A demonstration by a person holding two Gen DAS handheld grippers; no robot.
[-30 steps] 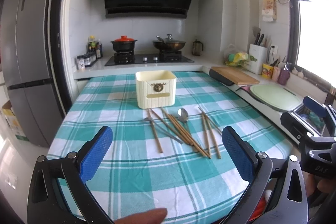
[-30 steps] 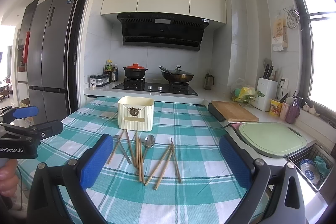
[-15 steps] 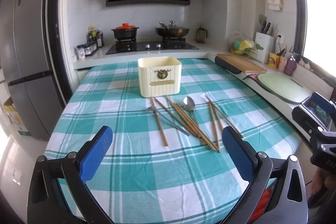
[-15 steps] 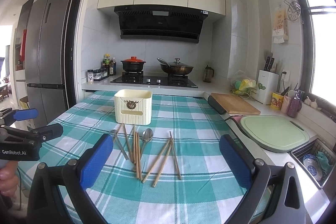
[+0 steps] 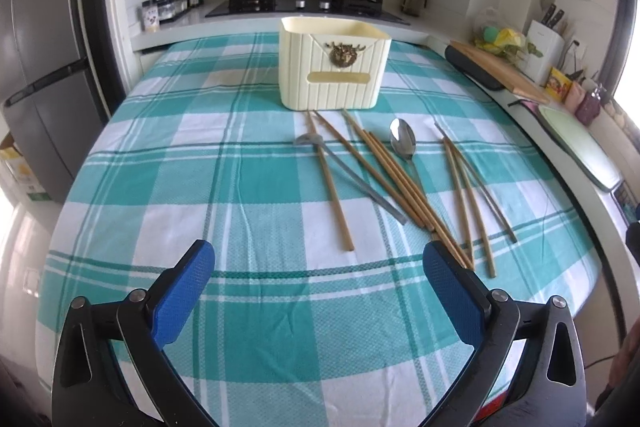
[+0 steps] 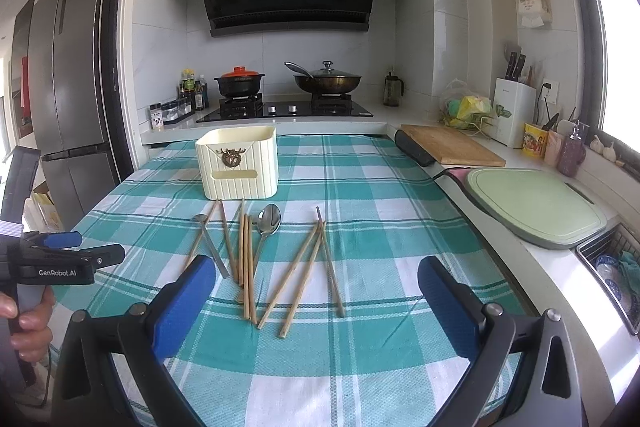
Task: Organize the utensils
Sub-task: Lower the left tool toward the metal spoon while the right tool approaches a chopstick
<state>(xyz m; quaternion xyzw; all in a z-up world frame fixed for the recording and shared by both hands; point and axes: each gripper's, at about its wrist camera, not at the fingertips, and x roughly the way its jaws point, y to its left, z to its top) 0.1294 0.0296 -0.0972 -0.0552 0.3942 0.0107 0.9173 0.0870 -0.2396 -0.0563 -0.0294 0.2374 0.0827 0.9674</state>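
Both hand-held grippers hang wide open and empty over the teal-and-white checked desk (image 5: 168, 183): the left hand-held gripper (image 5: 319, 279) and the right hand-held gripper (image 6: 317, 283). Brown wooden chopsticks (image 5: 404, 183) and two metal spoons (image 5: 404, 143) lie scattered just before the cream ribbed plastic utensil box (image 5: 334, 67).

Left gripper (image 5: 319, 269), seen from its own wrist camera: jaws spread wide, blue pads (image 5: 182, 297) facing inward, nothing between them. Right gripper (image 6: 316, 285): jaws likewise spread wide and holding nothing. In the right wrist view the left gripper appears at the far left edge, side-on, its handle gripped by the person's left hand (image 6: 28, 323) with fingers curled around it.
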